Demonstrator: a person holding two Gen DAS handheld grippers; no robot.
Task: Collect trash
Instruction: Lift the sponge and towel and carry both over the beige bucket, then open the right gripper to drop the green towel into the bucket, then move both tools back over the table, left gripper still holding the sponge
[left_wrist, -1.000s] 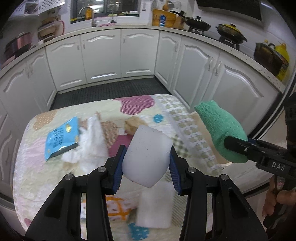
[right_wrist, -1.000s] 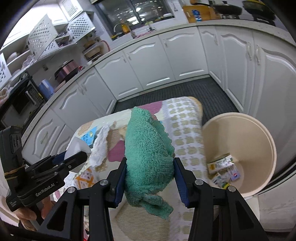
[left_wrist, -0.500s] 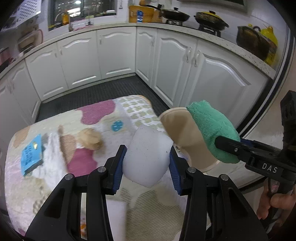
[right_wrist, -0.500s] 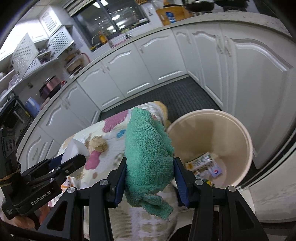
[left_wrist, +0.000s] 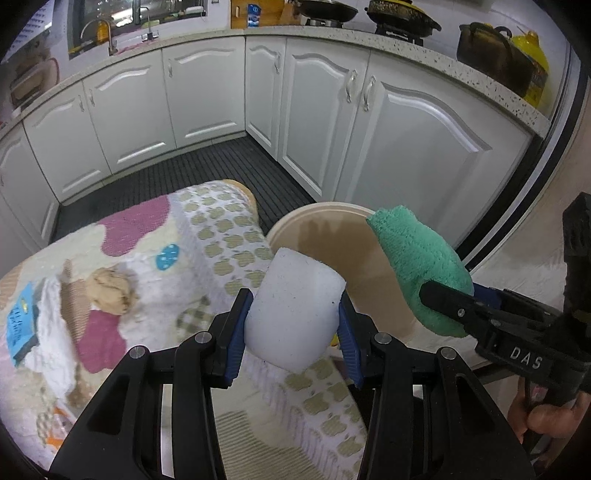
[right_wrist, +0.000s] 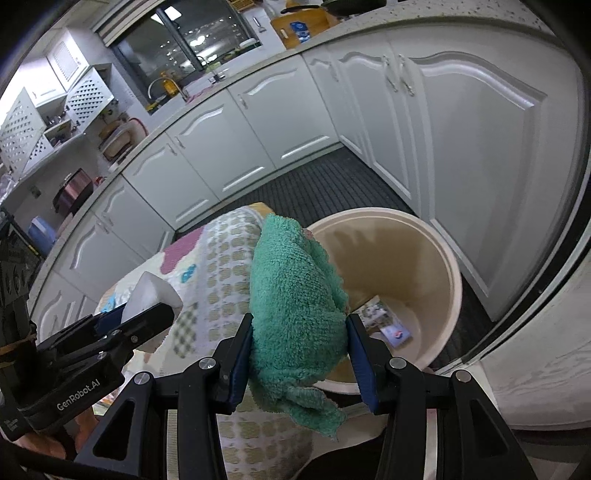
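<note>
In my left wrist view I read "DAS" on the right gripper (left_wrist: 448, 295); my left gripper (left_wrist: 293, 325) clamps a white sponge (left_wrist: 293, 308) beside the beige bin (left_wrist: 332, 236).

In my right wrist view I read "GenRobot.AI"; the right gripper squeezes a green towel (right_wrist: 295, 295) above the bin.

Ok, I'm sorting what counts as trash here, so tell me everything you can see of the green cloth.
The green cloth is a fluffy terry rag, teal-green, bunched into a thick wad with a frayed corner dangling below. The right gripper clamps it between blue pads, holding it in the air above the near rim of the beige bin, beside the patterned table edge. Nothing else touches it.
</note>
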